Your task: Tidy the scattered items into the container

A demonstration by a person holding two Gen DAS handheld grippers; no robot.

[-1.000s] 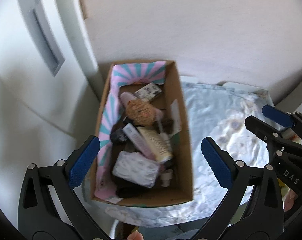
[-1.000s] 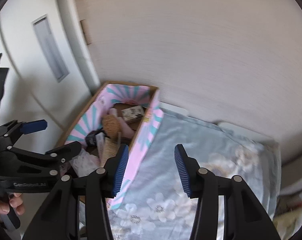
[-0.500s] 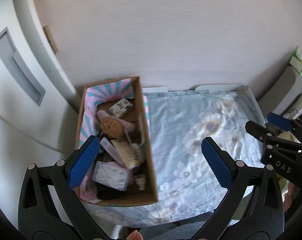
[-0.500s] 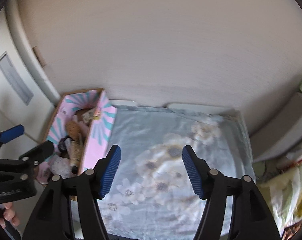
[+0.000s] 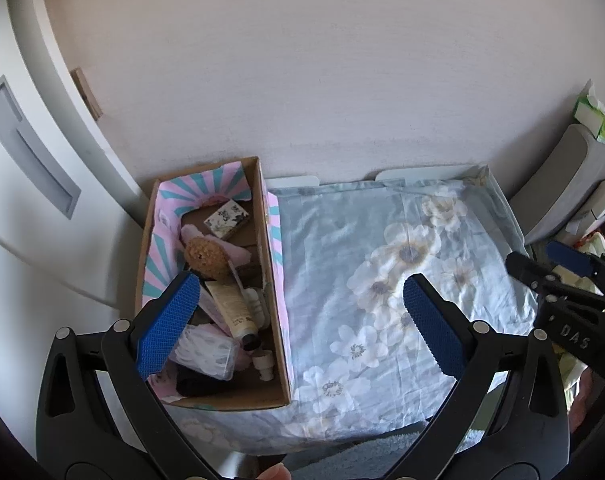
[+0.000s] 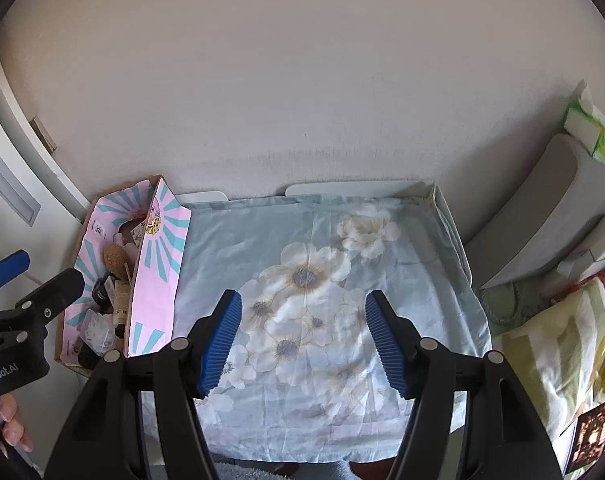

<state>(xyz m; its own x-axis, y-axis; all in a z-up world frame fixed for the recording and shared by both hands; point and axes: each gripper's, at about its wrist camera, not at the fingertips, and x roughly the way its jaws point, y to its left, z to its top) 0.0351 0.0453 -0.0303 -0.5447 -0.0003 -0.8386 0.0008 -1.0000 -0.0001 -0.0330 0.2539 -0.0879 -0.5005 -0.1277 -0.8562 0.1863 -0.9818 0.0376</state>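
Hovering above the table, the right gripper has its blue jaws spread with nothing between them, only the flowered blue cloth showing in the gap. And the left gripper is the same story: jaws wide apart, empty, hanging over the near end of the cardboard box. That box sits at the cloth's left edge, hard by the wall, and it's packed: a cream tube, a round brown brush, a small patterned carton, a white mesh bundle. Out on the cloth itself, nothing is left lying loose that I can see. So the gathering looks finished, I'd say, or very nearly. Next comes a check around the table edges for strays; failing that, both grippers simply back away, clear of the box walls.
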